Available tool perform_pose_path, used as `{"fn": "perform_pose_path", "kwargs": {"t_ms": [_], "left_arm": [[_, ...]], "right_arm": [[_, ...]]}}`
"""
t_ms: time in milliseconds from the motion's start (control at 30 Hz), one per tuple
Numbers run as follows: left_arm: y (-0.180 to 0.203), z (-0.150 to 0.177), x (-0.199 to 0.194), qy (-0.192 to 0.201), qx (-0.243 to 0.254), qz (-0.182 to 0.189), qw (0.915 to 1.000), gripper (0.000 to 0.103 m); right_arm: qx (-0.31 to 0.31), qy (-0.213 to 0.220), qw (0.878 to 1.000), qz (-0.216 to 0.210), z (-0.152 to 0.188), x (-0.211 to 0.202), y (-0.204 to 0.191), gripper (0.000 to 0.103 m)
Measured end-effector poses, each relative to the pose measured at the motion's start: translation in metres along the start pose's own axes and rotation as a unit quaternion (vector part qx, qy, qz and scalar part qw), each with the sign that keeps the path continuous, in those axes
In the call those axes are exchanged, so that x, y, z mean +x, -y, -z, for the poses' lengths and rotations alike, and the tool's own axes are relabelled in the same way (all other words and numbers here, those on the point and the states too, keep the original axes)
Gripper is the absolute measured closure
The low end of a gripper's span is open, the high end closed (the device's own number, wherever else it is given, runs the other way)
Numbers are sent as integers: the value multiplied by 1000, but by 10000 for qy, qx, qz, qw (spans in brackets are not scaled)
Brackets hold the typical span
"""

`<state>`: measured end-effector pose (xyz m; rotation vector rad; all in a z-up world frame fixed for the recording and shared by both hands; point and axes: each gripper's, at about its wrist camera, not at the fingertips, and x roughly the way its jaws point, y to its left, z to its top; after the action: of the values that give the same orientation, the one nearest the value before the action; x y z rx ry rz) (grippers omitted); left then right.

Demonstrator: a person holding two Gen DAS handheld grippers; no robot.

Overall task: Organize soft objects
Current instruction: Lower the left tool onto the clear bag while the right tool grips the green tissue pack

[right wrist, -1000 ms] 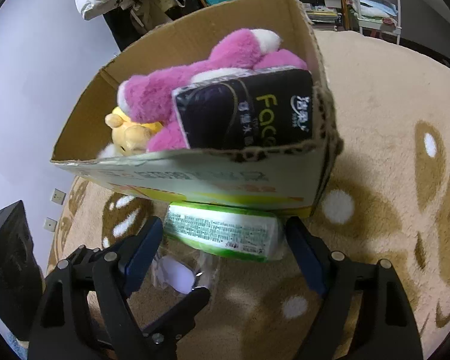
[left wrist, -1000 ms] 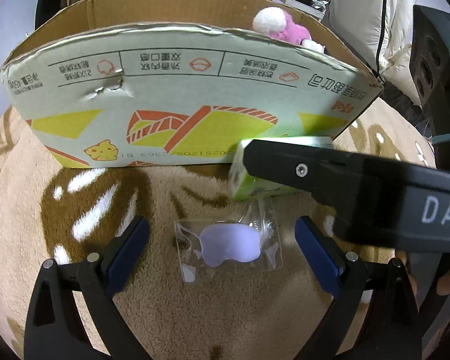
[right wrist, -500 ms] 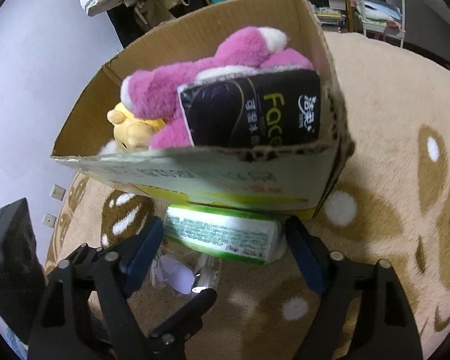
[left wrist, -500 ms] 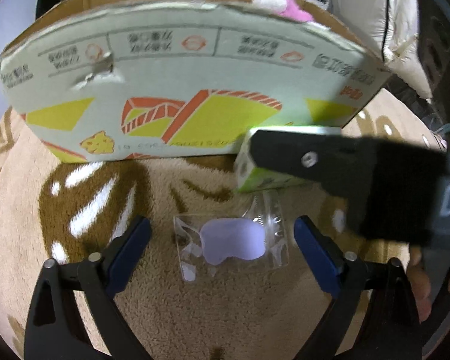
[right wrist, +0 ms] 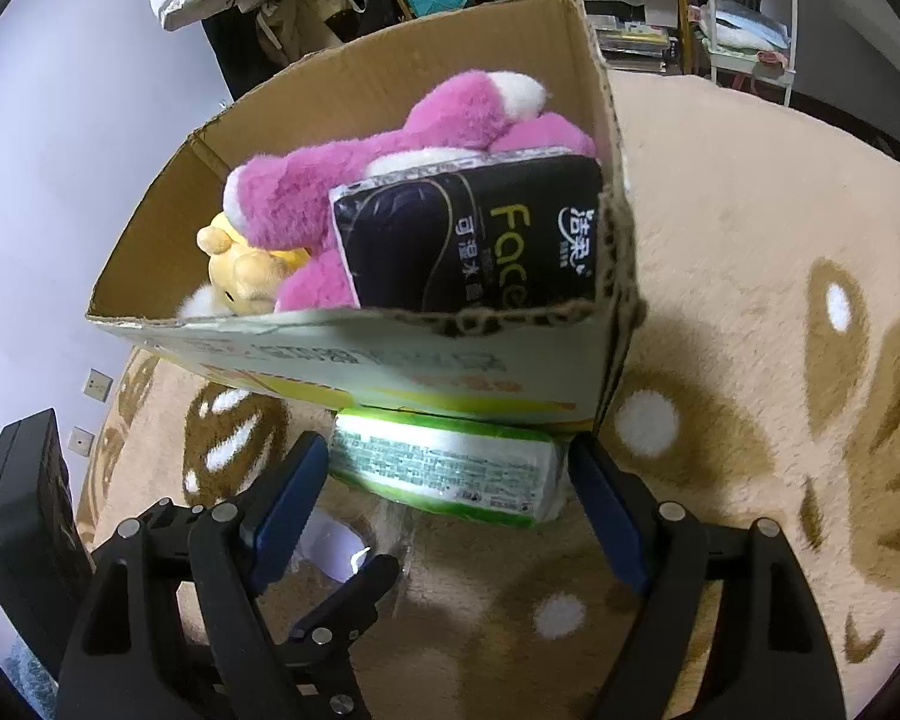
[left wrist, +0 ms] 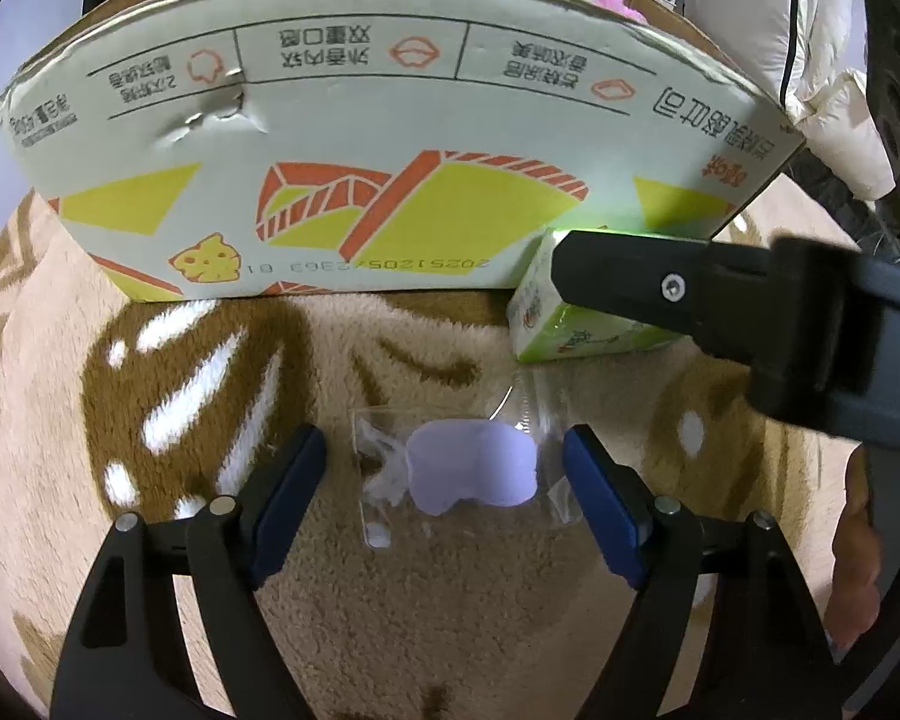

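Note:
A lilac soft pad in a clear plastic bag [left wrist: 471,468] lies flat on the carpet between the fingers of my left gripper [left wrist: 444,504]. Its jaws are closing and the pads stand just off the bag's edges. A green tissue pack [right wrist: 450,468] rests on the carpet against the foot of the cardboard box [right wrist: 390,372]. My right gripper [right wrist: 444,498] is shut on the pack's two ends. In the left wrist view one right finger [left wrist: 660,294] crosses over the green pack [left wrist: 546,324]. The lilac bag [right wrist: 336,546] also shows beside a left finger [right wrist: 354,594].
The box [left wrist: 390,150] holds a pink plush [right wrist: 360,180], a yellow plush [right wrist: 240,270] and a black tissue pack [right wrist: 468,240]. Beige and brown carpet [right wrist: 750,300] spreads all round. A black unit [right wrist: 18,510] stands at the left. A hand [left wrist: 852,540] shows at the right edge.
The left jaws have narrowed around the lilac bag, and the box front looms larger in the left wrist view. The right gripper and the green pack have barely shifted.

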<state>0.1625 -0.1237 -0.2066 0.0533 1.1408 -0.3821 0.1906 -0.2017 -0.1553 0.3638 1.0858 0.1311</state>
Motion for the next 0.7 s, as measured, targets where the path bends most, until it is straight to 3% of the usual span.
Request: {"fn": "perform_pose_path", "kwargs": {"t_ms": [100,333,500,700], "left_arm": [[-2,2,-3,-9,-39,51,10000,22],[3,3,0,-93,-21,120,9999,9],[11,8,5,-40,150,-127,9998,9],[8,12,5,13,118,-263,9996,20]], "right_arm": [[-9,5,10000,69,0,-1,0,16],[123,-60,9999,-31,-1,0,5,16],[180,-92,9998,-41,-1,1,6,16],[316,-144,9993,-142,-1,2,11,16]]}}
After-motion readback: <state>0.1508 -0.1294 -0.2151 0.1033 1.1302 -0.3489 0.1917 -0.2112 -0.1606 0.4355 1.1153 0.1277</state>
